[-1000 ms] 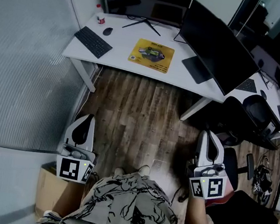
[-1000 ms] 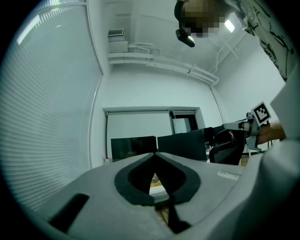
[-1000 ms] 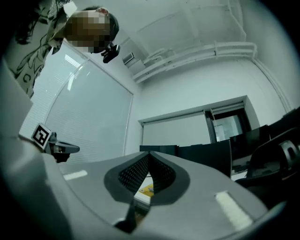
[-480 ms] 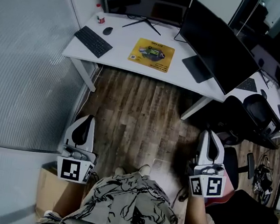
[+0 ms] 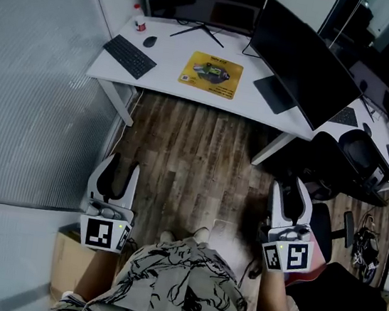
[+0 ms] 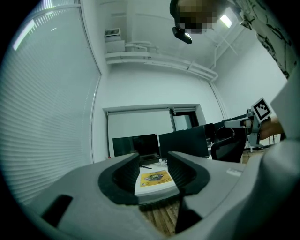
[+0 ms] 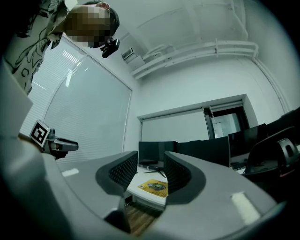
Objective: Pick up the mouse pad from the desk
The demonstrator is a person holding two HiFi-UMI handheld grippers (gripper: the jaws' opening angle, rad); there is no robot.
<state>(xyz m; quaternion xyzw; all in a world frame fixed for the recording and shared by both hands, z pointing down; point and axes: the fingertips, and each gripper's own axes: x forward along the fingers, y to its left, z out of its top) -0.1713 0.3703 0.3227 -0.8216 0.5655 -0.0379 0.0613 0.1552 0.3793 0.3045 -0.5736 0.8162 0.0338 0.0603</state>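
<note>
Room: office with a wooden floor [image 5: 194, 158]; ribbed blinds [image 5: 33, 78] ran along the left of the head view.
Counter: white counter [image 5: 168, 61] stood at the far end of the floor, seen from above.
Mouse pad: yellow mouse pad [image 5: 210, 75] lay flat on the counter near its front edge, well apart from both claws.
Keyboard: black keyboard [image 5: 129, 57] sat left of the pad, angled toward the counter's corner.
Mouse: black mouse [image 5: 150, 43] sat just behind the keyboard, beside a small red item [image 5: 139, 26] (too small to identify).
Monitors: rear monitor [image 5: 202, 0] stood behind the pad; side monitor [image 5: 300, 65] stood to the pad's right, angled. Both screens were dark.
Left claw: left claw [image 5: 117, 165] was held low over the floor, well short of the counter. Its jaws were apart and opening, with nothing gripped (its own view showed only the distant counter and pad through the gap).
Right claw: right claw [image 5: 290, 190] was held level with the left one, on the other side of the person. Its jaws were apart and opening, with nothing between the pads.
Person: patterned garment [image 5: 176, 285] filled the bottom of the head view between the claws.
Chair: black office chair [image 5: 363, 157] stood right of the counter.
</note>
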